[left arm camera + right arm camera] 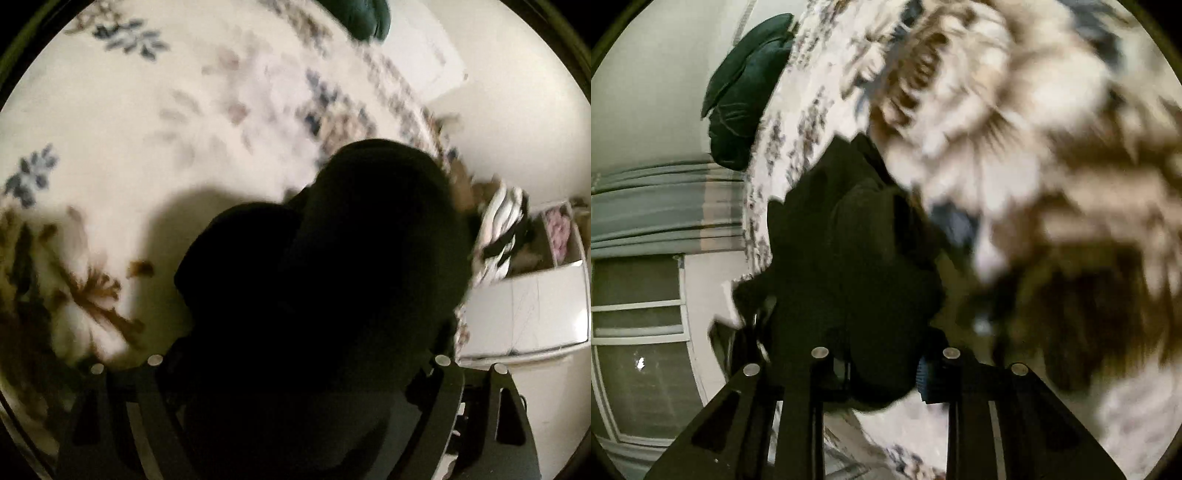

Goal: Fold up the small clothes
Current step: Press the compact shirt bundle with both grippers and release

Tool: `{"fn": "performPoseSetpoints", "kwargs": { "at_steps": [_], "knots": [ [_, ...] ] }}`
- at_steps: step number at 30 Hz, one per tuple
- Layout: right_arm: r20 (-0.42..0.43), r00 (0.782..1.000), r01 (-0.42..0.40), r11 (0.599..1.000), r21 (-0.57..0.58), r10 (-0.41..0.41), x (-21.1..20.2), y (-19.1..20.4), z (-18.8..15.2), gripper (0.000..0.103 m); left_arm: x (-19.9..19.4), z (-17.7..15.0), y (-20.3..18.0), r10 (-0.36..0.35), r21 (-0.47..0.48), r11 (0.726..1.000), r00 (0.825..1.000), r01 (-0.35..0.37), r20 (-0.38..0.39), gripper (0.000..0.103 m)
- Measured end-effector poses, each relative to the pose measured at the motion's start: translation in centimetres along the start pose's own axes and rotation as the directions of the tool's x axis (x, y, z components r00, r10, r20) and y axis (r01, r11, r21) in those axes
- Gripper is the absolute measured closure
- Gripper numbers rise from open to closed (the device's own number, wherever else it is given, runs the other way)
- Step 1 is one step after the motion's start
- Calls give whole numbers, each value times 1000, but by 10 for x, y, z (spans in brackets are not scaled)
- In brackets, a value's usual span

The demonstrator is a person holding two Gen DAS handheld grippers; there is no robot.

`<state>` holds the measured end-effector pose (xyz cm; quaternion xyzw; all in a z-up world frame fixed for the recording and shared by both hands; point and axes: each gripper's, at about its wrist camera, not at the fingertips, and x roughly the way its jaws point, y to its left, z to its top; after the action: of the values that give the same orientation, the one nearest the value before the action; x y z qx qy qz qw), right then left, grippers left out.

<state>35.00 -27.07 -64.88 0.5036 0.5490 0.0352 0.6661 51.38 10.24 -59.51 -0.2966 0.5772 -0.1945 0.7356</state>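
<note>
A small black garment [332, 266] hangs bunched in front of my left gripper [299, 365], above a cream bedspread with a blue and brown floral print [129, 129]. The cloth fills the gap between the left fingers and hides their tips; the gripper is shut on it. In the right wrist view the same black garment [849, 258] runs from the bed down between the fingers of my right gripper [882, 365], which is shut on it. Both views are blurred.
A dark green cushion [742, 96] lies at the bed's far edge, also in the left wrist view [362, 18]. A striped pile of clothes [498, 236] and a white box [528, 310] sit at the right. A window [639, 350] and a curtain [665, 206] are at the left.
</note>
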Motion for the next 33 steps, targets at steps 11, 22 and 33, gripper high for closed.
{"fn": "performPoseSetpoints", "kwargs": {
  "at_steps": [11, 22, 33],
  "knots": [
    [55, 964, 264, 915, -306, -260, -77, 77, 27, 24, -95, -12, -44, 8, -14, 1000, 992, -7, 128, 17],
    [-20, 912, 272, 640, -719, -410, 85, 154, 91, 80, -36, 24, -42, 68, 125, 989, 992, -81, 105, 58],
    [5, 945, 306, 882, -357, -326, 35, 96, 123, 92, -4, 65, -12, 72, 21, 997, 996, -73, 58, 69]
  ]
}}
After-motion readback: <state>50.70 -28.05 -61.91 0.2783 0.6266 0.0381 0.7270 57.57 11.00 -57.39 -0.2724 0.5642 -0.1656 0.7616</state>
